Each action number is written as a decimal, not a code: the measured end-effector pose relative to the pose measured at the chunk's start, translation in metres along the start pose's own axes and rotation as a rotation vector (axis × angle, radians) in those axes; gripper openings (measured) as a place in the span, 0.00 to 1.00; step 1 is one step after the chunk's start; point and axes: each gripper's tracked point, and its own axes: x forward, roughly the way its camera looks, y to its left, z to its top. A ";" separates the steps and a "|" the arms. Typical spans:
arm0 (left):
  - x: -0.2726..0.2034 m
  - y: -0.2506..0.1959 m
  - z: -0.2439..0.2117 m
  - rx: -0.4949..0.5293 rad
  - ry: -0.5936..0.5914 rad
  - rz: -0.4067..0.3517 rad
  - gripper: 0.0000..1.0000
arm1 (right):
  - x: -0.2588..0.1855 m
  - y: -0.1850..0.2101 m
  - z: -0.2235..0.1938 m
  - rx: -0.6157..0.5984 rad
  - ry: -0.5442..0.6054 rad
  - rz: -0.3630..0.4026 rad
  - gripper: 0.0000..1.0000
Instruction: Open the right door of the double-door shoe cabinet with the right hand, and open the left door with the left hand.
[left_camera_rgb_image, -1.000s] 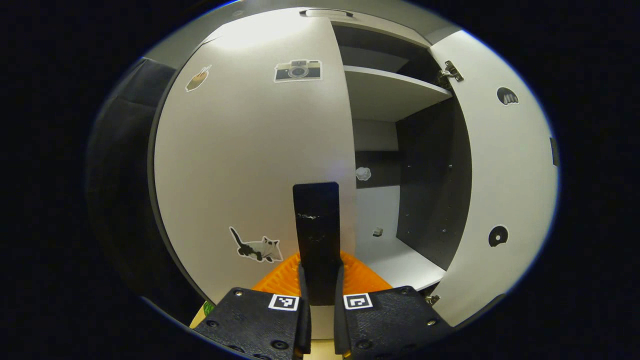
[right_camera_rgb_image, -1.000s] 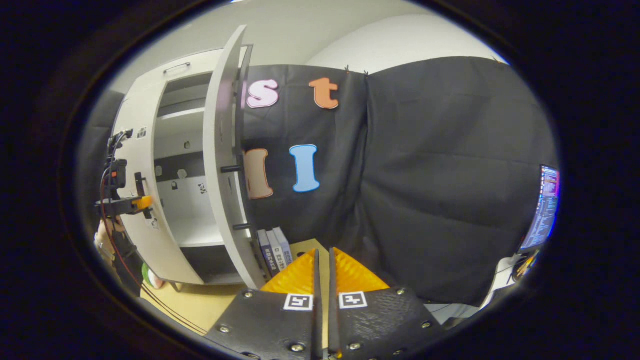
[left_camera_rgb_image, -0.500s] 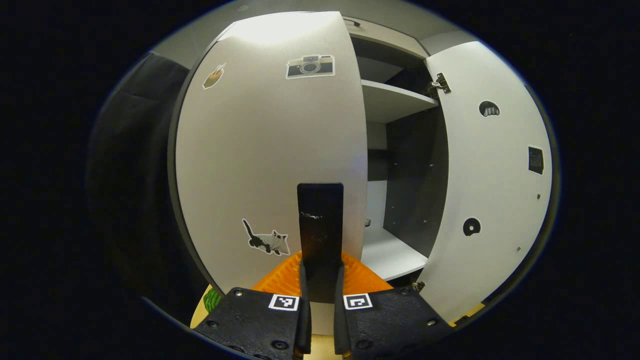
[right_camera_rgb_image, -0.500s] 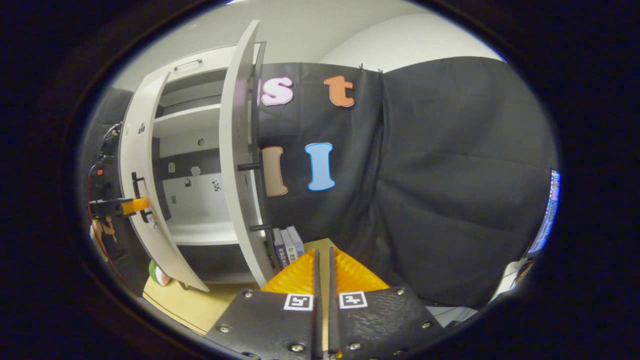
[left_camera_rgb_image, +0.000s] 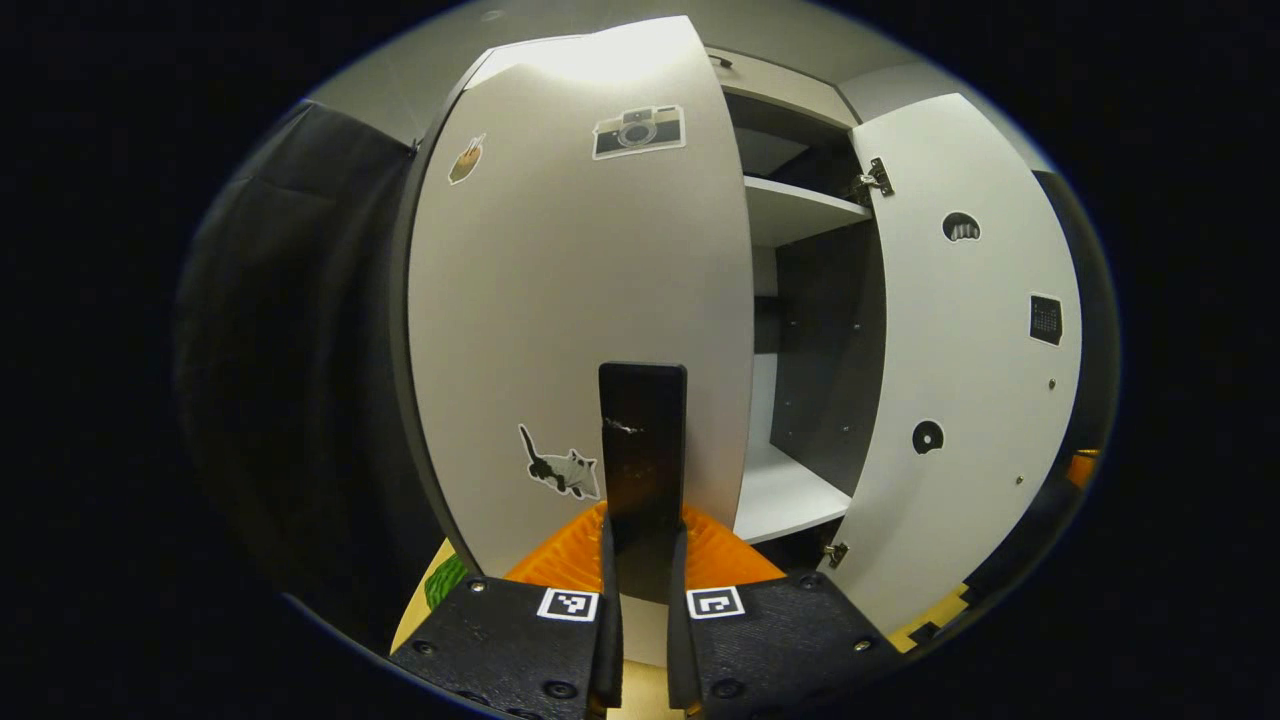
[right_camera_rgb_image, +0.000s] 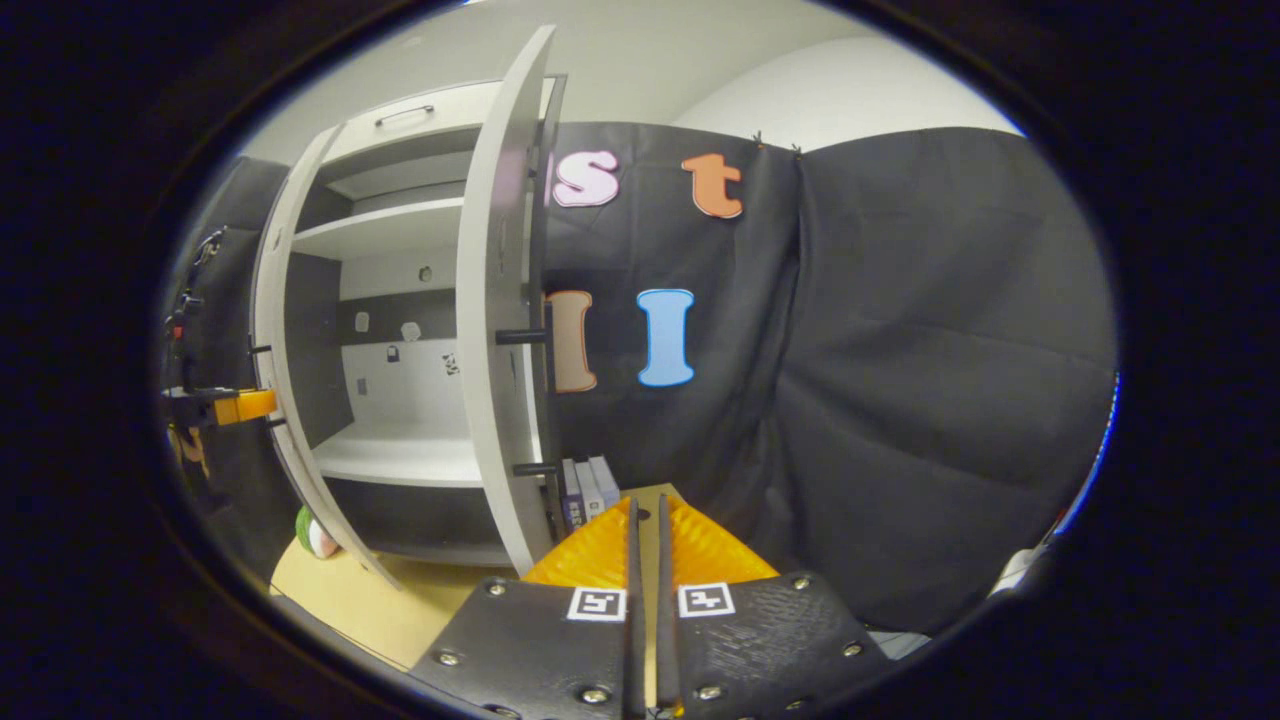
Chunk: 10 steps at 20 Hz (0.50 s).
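Observation:
In the left gripper view the white left door (left_camera_rgb_image: 580, 300), with camera and cat stickers, stands swung well out. Its black bar handle (left_camera_rgb_image: 642, 440) runs upright between my left gripper's orange fingers (left_camera_rgb_image: 560, 550), and my left gripper (left_camera_rgb_image: 643, 520) is shut on it. The right door (left_camera_rgb_image: 965, 350) stands wide open beside the shelves (left_camera_rgb_image: 800, 205). In the right gripper view my right gripper (right_camera_rgb_image: 645, 510) is shut on nothing, away from the cabinet. There the right door (right_camera_rgb_image: 495, 320) shows edge-on with its handle (right_camera_rgb_image: 548, 390), and the left gripper (right_camera_rgb_image: 225, 405) sits at the left door (right_camera_rgb_image: 272, 380).
Several books (right_camera_rgb_image: 590, 488) stand on the wooden surface (right_camera_rgb_image: 360, 600) behind the right door. A green and white ball (right_camera_rgb_image: 315, 535) lies below the left door. Black cloth walls the booth to the right of the cabinet.
The left door has swung farther open with my left gripper on its handle. The right gripper stays shut; its view has turned slightly toward the cabinet.

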 end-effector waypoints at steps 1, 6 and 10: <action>-0.001 0.001 0.000 0.004 0.001 0.005 0.18 | 0.002 0.002 0.002 -0.002 -0.005 0.009 0.05; -0.003 0.003 -0.001 -0.005 0.004 0.019 0.18 | 0.014 0.015 0.007 -0.024 -0.017 0.045 0.05; -0.005 0.005 -0.001 -0.009 0.005 0.036 0.18 | 0.023 0.024 0.013 -0.029 -0.024 0.072 0.05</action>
